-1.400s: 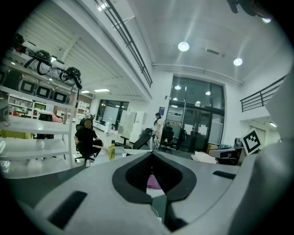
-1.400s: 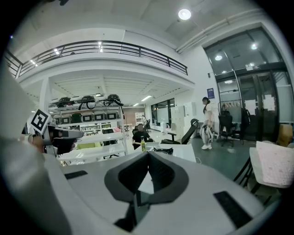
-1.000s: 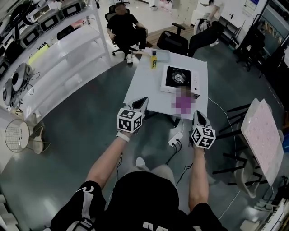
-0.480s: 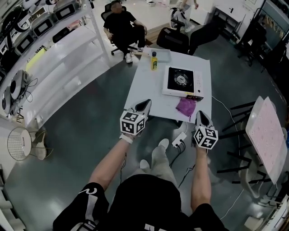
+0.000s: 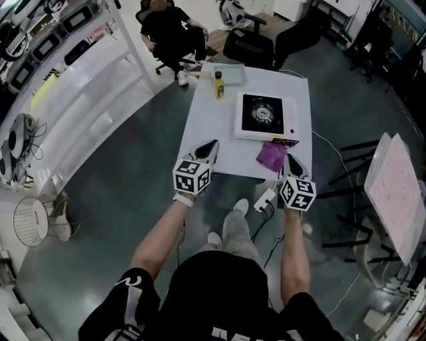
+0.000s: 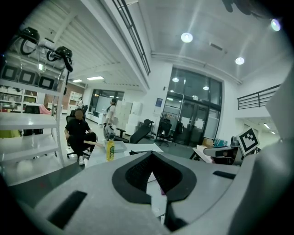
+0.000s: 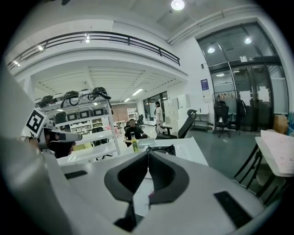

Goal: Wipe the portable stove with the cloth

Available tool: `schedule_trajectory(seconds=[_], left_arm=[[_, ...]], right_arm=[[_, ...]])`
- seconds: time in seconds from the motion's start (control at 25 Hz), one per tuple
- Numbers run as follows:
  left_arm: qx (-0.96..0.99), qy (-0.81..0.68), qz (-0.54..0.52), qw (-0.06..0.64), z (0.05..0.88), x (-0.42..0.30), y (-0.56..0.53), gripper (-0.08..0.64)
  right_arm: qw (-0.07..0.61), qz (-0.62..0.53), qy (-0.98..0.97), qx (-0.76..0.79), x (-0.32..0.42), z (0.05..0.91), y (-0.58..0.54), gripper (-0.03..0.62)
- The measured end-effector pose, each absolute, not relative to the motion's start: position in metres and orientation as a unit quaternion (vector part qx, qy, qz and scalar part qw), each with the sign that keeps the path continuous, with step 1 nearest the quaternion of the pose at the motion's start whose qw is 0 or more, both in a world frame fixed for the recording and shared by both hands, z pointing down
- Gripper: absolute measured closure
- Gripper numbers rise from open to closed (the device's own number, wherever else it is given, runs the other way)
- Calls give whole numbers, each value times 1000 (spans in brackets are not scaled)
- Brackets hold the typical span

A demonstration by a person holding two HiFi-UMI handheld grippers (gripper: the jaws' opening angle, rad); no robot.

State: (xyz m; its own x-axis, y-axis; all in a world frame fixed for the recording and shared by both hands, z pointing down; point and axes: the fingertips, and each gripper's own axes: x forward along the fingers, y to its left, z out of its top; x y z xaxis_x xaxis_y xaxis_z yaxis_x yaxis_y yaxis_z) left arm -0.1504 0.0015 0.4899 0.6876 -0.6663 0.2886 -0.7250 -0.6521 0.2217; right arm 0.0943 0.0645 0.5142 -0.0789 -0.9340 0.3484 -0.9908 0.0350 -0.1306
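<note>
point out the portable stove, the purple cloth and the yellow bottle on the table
portable stove (image 5: 264, 114): head view, on the round burner in its black top.
cloth (image 5: 272, 155): head view, middle of the crumpled purple fabric.
yellow bottle (image 5: 218, 89): head view, on its yellow body.

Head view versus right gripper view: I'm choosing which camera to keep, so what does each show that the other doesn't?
Only the head view: the power strip on the floor and the wearer's arms. Only the right gripper view: the balcony railing, the glass doors and a ceiling light. Both: the white table, the portable stove, the yellow bottle and the seated person.
</note>
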Motion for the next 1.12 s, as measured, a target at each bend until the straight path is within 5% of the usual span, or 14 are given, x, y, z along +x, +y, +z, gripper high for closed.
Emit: schedule_trajectory(seconds=[1.12], left_arm=[[899, -363, 137, 206, 569, -103, -68, 554]], right_arm=[[132, 277, -681, 665, 130, 632, -2, 578]])
